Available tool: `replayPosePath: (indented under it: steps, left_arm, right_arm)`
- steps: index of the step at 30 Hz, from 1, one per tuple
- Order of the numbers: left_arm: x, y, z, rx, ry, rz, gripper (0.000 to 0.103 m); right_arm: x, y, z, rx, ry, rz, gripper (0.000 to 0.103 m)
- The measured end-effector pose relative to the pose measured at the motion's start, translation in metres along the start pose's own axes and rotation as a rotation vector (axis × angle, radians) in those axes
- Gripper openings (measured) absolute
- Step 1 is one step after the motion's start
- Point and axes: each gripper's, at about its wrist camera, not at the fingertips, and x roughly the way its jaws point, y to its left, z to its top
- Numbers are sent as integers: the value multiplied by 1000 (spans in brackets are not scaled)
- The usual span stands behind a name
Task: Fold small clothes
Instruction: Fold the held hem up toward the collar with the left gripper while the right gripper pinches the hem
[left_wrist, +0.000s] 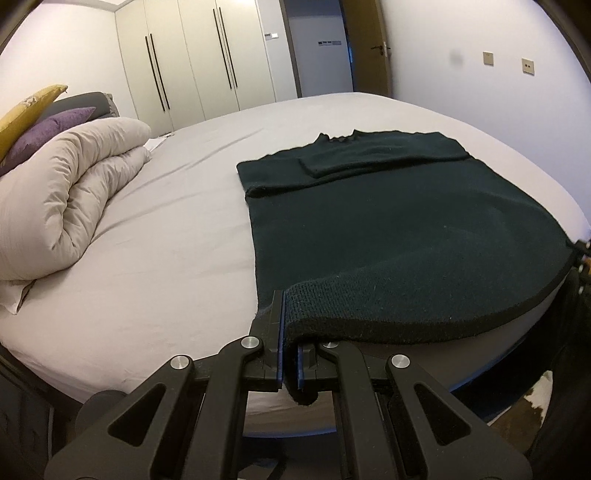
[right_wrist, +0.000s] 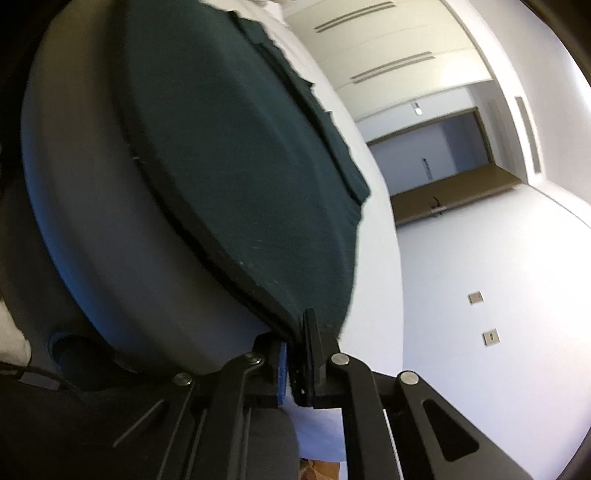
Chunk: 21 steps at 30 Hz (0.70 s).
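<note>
A dark green knit sweater lies flat on the bed, its sleeves folded across the chest near the collar. My left gripper is shut on the sweater's near left hem corner, lifting it slightly. My right gripper is shut on the near right hem corner; this view is rolled sideways and shows the sweater stretching away over the bed. The right gripper's tip also shows at the right edge of the left wrist view.
A rolled beige duvet with purple and yellow cushions sits on the bed's left side. Wardrobe doors and an open doorway are beyond the bed. A wall stands to the right.
</note>
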Motion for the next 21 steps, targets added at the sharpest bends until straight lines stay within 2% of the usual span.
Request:
replayPosePath:
  steps: [7, 12, 17, 21]
  left_arm:
    - [13, 18, -5, -125, 65, -72, 3]
    - [20, 30, -3, -218, 93, -127, 3]
    - [20, 43, 3, -289, 99, -160, 3]
    - [17, 47, 11, -298, 82, -158, 3]
  right_arm:
    - [-12, -33, 8, 128, -45, 16, 5]
    - [-13, -45, 18, 144, -85, 47, 5]
    - [-9, -57, 27, 156, -107, 68, 5]
    - [-6, -72, 35, 193, -127, 86, 5]
